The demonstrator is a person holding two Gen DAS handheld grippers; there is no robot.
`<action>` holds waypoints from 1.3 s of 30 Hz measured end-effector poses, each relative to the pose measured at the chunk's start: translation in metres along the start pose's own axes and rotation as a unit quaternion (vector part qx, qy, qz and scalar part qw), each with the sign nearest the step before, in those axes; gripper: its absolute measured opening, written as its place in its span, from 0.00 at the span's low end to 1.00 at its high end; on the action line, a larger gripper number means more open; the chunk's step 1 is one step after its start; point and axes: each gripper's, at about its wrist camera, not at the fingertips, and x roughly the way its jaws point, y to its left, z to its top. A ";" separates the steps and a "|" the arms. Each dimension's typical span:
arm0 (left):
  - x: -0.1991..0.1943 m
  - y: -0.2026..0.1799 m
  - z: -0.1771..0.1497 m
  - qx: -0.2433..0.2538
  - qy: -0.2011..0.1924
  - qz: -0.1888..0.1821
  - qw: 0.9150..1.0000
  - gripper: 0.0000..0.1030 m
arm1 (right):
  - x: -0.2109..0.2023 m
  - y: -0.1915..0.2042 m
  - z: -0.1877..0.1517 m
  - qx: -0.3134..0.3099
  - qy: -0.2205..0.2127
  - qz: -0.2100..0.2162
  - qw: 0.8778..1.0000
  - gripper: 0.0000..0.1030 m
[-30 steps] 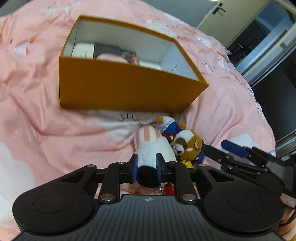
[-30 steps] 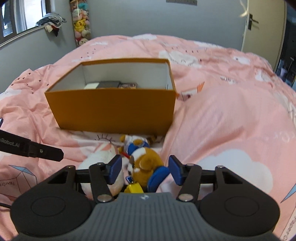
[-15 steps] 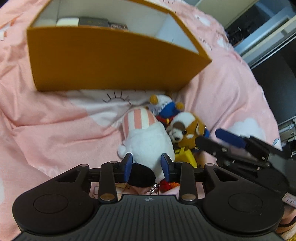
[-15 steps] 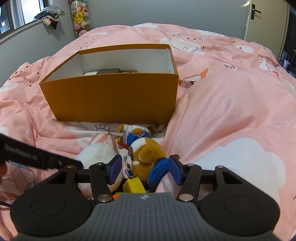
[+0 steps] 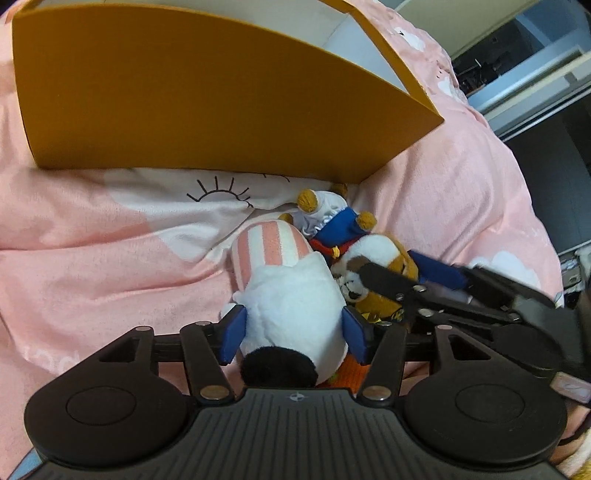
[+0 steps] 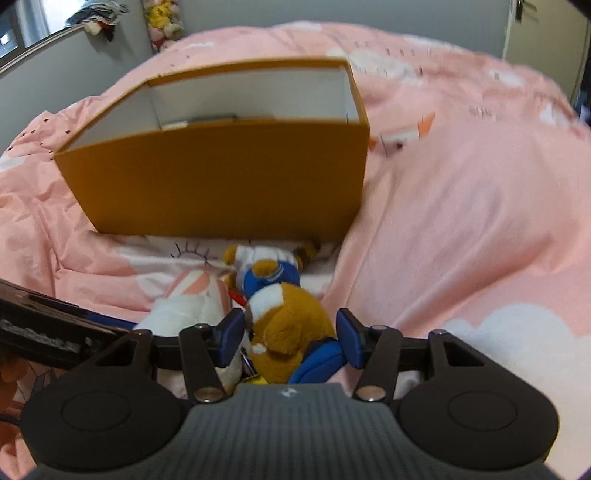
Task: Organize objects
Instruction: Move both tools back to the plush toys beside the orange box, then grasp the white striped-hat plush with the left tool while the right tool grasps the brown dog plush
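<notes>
A home bedroom: a bed under a pink duvet (image 6: pixel 461 221) printed with white clouds fills both views. Plush toys (image 6: pixel 162 22) are piled in the far corner by grey walls, clothes (image 6: pixel 103 16) lie on a window ledge, and a door (image 6: pixel 543 33) stands beyond the bed's far edge.

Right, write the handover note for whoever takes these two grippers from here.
Left gripper: jaws opening around the white plush with the pink-striped hat; the pads seem just clear of it.
Right gripper: straddles the brown plush, not clamped; the jaws are closing slightly.
Both toys, plus a small blue-and-white plush, lie on the pink bedspread in front of the orange box.
Done: a few flat items already sit in the box.
Left: grip each plush, lift it over the near wall and drop it in.
</notes>
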 end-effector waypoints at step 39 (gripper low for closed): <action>-0.079 0.007 -0.014 0.084 -0.093 0.100 0.987 0.58 | -0.001 0.018 0.002 0.104 0.011 0.086 0.991 0.48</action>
